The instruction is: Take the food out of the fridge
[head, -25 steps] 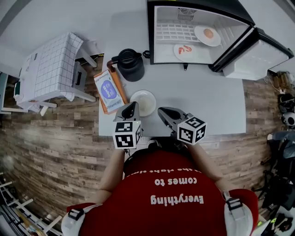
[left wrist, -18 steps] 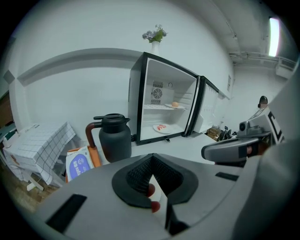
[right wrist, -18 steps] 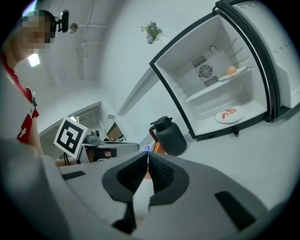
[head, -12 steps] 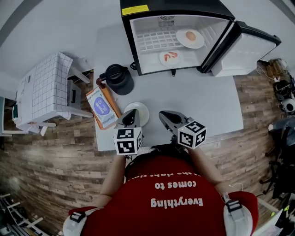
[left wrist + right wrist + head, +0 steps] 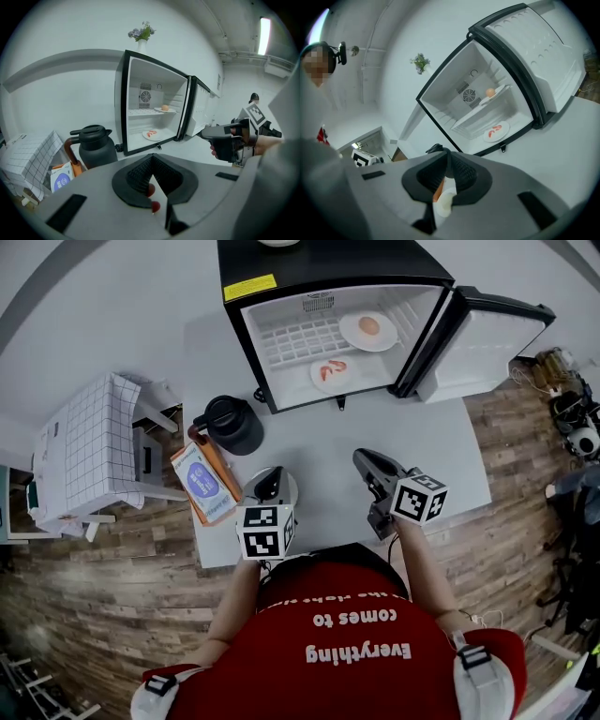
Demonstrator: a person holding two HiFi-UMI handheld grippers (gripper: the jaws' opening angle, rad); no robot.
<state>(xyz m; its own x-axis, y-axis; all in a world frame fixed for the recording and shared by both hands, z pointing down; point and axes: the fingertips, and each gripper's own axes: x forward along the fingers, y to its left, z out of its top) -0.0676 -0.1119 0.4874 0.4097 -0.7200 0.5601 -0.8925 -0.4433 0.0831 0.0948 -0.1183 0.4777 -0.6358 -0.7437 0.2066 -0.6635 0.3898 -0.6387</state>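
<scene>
Bare table (image 5: pixel 394 442) fronts open fridge (image 5: pixel 328 263); kettle (image 5: pixel 230 425) stands left.

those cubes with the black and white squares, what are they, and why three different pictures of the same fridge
No robot here: a person holds two hand tools, the left gripper and the right gripper, each with two jaws. The marker cubes are simply part of those tools.

The head view looks down from a camera on the person's head. The left gripper view and the right gripper view come from cameras riding on each tool, looking along its jaws. Both pairs of jaws are together and hold nothing.

On the grey table stand an open fridge, a black jug, a booklet and an empty white plate. Inside the fridge, the shelf plate carries a round orange piece of food, and the lower plate carries red pieces.
</scene>
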